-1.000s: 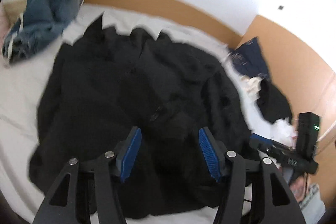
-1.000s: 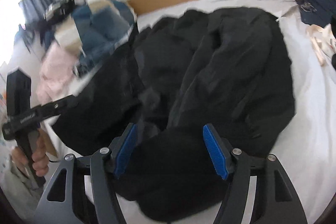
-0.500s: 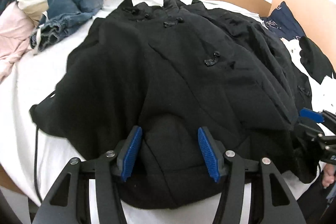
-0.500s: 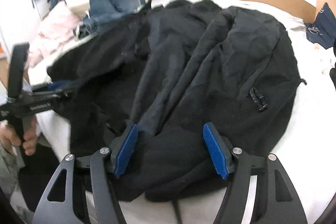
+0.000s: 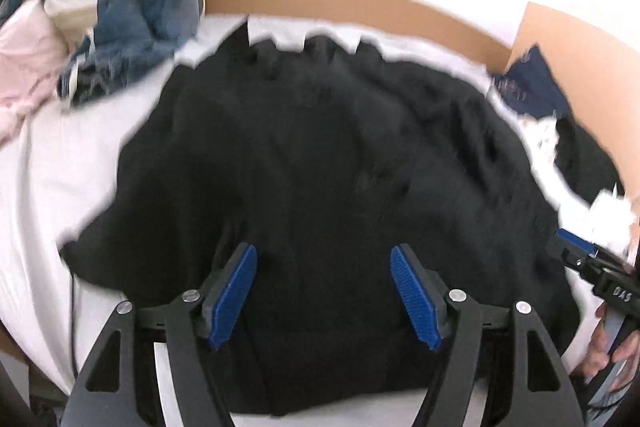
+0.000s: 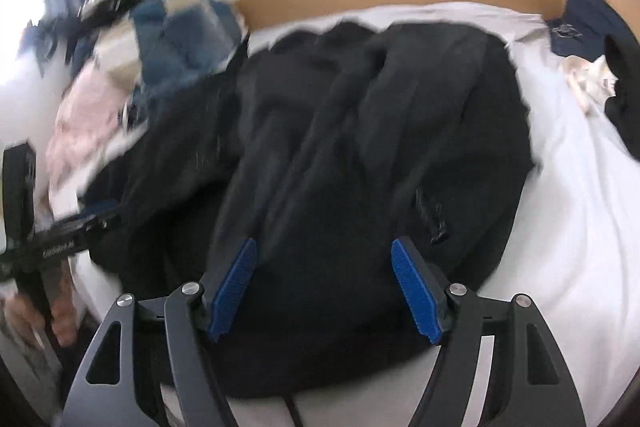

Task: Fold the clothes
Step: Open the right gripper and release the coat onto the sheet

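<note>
Left wrist view: black coat (image 5: 320,179) spread on bed (image 5: 44,187), now blurred and seen from farther back than half a second ago. Left hand-held gripper (image 5: 324,291) wide, empty; right hand-held gripper (image 6: 324,287) likewise, above hem. Probably repositioning; folding not begun. No containers visible, only clothes pile (image 5: 120,27).

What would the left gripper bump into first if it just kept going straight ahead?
Most likely the black coat. The left gripper is open, and coat fabric fills the whole space between and beyond its fingers. The picture is blurry, so how near the cloth lies cannot be told.
</note>
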A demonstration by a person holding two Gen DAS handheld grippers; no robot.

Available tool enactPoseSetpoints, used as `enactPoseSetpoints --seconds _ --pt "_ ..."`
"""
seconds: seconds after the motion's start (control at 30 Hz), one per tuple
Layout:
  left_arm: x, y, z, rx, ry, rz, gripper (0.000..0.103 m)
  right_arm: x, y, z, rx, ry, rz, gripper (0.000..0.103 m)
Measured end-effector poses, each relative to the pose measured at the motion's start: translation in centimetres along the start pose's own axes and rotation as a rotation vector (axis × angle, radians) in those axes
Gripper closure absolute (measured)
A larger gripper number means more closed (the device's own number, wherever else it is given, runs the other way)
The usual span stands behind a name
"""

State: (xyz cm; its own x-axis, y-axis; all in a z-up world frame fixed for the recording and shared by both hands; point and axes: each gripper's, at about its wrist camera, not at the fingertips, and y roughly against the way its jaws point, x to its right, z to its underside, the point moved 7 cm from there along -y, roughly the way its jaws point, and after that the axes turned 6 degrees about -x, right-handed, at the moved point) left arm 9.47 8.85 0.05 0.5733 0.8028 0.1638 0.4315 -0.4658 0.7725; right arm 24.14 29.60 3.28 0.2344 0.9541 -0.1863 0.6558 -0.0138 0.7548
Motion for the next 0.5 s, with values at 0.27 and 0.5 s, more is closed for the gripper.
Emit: enactPoseSetpoints --seconds 0.27,0.5 --pt "0.3 5.1 -1.8 0.096 -0.023 0.059 0.024 3.9 4.8 -2.7 0.173 -0.127 -0.014 0.020" --pt "2.5 5.0 -7.2 0.166 0.006 0.102 0.019 12.2 5.1 -2.9 0.267 -0.453 -0.023 0.016"
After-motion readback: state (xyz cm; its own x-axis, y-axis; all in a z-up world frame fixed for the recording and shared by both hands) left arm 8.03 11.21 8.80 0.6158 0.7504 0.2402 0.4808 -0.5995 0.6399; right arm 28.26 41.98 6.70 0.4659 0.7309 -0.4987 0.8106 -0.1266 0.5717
